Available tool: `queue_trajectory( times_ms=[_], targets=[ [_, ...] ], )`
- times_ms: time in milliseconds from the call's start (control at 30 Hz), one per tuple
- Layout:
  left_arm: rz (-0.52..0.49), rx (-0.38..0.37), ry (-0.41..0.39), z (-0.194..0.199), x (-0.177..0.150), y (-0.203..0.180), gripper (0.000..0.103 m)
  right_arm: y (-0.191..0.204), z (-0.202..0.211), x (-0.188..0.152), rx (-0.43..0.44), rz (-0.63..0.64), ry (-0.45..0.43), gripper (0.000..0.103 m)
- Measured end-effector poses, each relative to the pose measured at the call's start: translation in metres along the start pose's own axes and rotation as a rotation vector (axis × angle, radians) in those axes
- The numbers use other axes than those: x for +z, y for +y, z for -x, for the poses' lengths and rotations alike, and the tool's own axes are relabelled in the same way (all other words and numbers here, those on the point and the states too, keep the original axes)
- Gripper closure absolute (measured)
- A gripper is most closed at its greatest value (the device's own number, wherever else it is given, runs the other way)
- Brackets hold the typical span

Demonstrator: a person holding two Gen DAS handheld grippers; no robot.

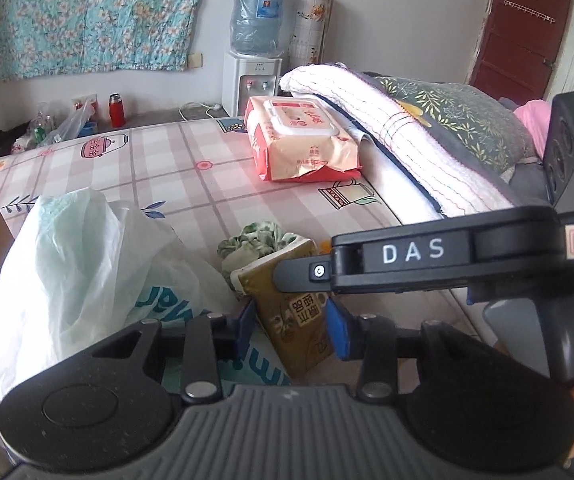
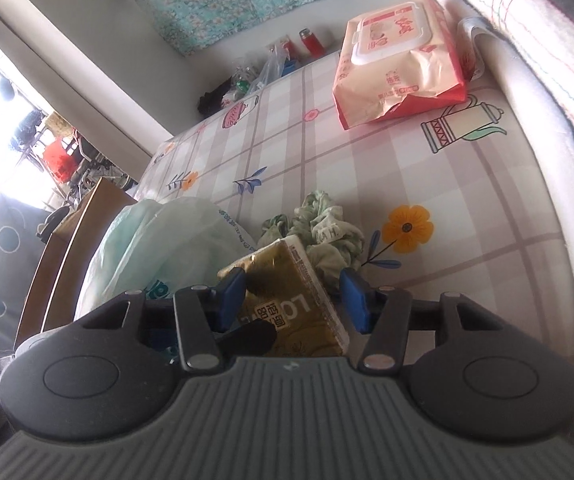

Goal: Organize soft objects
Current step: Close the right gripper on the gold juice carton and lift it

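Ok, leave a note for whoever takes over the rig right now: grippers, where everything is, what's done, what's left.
Left hand-held gripper: pads against both sides of the tissue pack, apparently gripping it.
Right hand-held gripper: open around the same pack, gap at one pad.
Tissue pack sits on the bed, against the green cloth, beside the plastic bag. Wipes pack lies further back.
Done: nothing visibly sorted.
Left: lift and place the pack, then the cloth.

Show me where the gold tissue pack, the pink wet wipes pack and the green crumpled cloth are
gold tissue pack (image 2: 287,304), right wrist view, on its printed top face.
pink wet wipes pack (image 1: 301,138), left wrist view, beside its white flip lid.
green crumpled cloth (image 2: 333,226), right wrist view, middle of the bunched folds.
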State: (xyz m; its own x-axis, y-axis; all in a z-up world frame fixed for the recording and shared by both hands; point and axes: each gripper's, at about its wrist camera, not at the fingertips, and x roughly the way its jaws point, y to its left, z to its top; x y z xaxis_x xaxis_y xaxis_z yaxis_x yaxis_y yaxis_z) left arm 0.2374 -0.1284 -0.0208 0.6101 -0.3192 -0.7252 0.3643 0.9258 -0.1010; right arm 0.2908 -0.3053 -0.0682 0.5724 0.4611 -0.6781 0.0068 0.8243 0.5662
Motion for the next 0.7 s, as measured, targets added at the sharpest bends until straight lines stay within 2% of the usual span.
queue_trajectory(
  times_ms=[233, 367, 500, 700],
  targets=[
    [-0.009, 0.01, 0.007, -0.006, 0.001, -0.006, 0.063, 0.001, -0.005, -0.005, 0.019, -0.027, 0.024, 0.055],
    [-0.017, -0.017, 0.001, 0.001, 0.001, -0.012, 0.062, 0.004, 0.005, -0.006, 0.029, -0.044, 0.024, 0.068],
    [-0.023, -0.028, 0.015, 0.004, -0.002, -0.016, 0.062, 0.008, 0.013, -0.011, -0.007, -0.043, 0.027, 0.071],
    [-0.02, 0.003, 0.05, 0.001, -0.005, -0.012, 0.058, -0.002, 0.014, -0.016, -0.059, -0.072, 0.027, 0.07]
  ],
)
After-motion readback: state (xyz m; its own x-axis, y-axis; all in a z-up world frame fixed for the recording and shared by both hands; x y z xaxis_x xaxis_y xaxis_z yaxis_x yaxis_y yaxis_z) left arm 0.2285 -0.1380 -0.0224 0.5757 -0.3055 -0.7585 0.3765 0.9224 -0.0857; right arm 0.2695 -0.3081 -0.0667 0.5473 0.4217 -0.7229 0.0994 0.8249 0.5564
